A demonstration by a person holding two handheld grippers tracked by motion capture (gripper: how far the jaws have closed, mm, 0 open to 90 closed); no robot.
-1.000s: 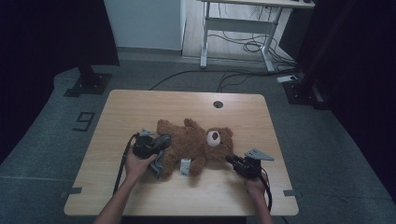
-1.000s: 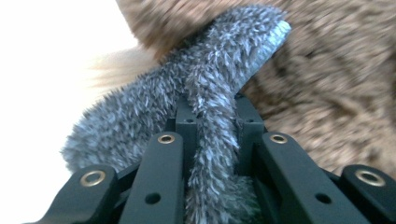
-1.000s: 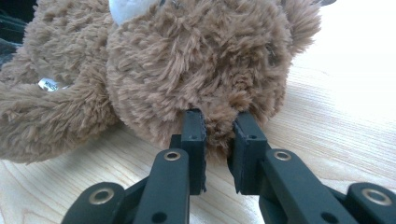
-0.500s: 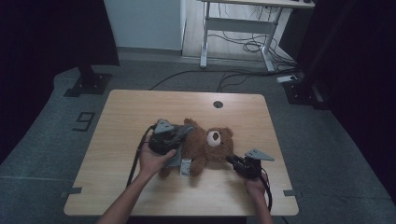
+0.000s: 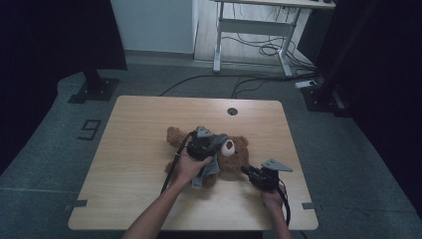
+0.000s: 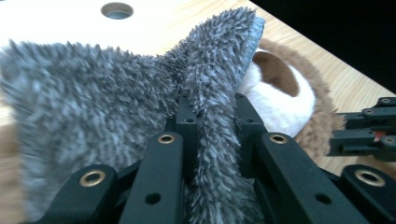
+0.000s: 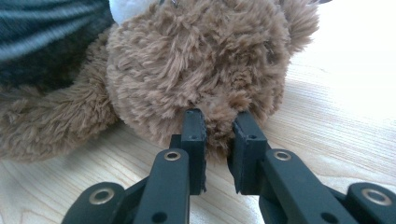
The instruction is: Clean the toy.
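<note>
On the wooden counter, a brown teddy bear lies on its back, head toward the right tongs, which pinch its fur. The left tongs clamp grey cloth over its body; pulling evenly should avoid bunching.

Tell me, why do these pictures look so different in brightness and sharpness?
High view: dim, the room around the pale wooden table nearly black. Left gripper view: the fluffy grey cloth is soft and smeared at left, and the tabletop behind is washed out. Right gripper view: the brown plush teddy bear shows crisp fur, with glare whitening the wood at upper right.
</note>
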